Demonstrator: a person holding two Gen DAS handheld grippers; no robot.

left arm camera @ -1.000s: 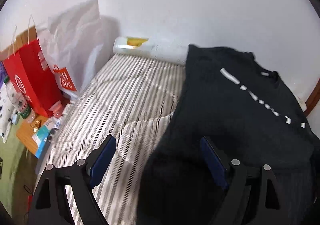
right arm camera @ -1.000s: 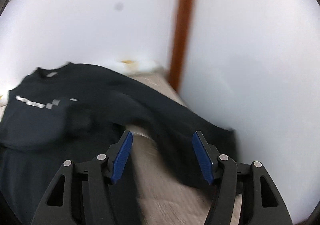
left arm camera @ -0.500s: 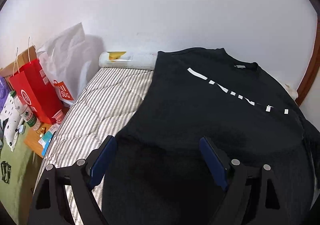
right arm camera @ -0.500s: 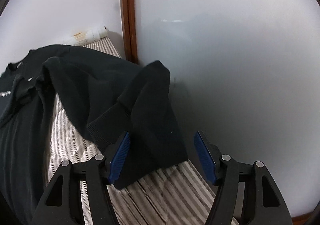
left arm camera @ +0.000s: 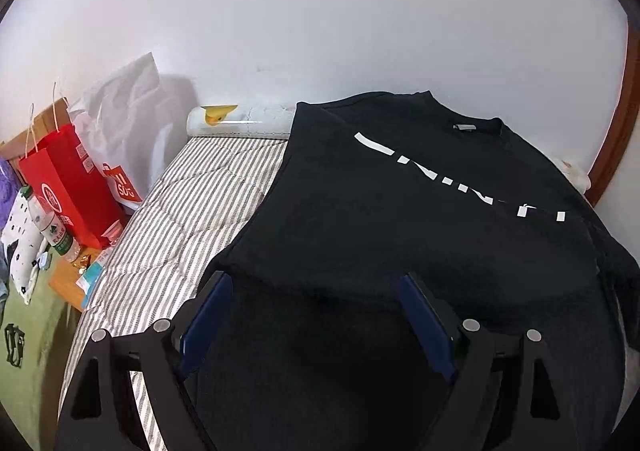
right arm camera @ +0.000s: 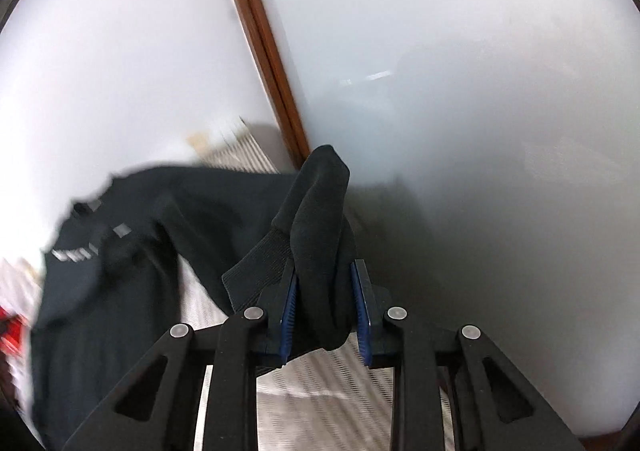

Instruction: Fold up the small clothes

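Jaws of the right gripper [right arm camera: 325, 301], open a moment earlier, were closing on the sweatshirt's sleeve [right arm camera: 316, 211], apparently starting the fold; left gripper [left arm camera: 318, 321] hung open, empty.

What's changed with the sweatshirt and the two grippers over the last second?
The right gripper swung over to the sleeve by the wall and is closing on it, cloth between the pads. The left gripper stayed open, shifting over the sweatshirt, which stayed flat on the bed.
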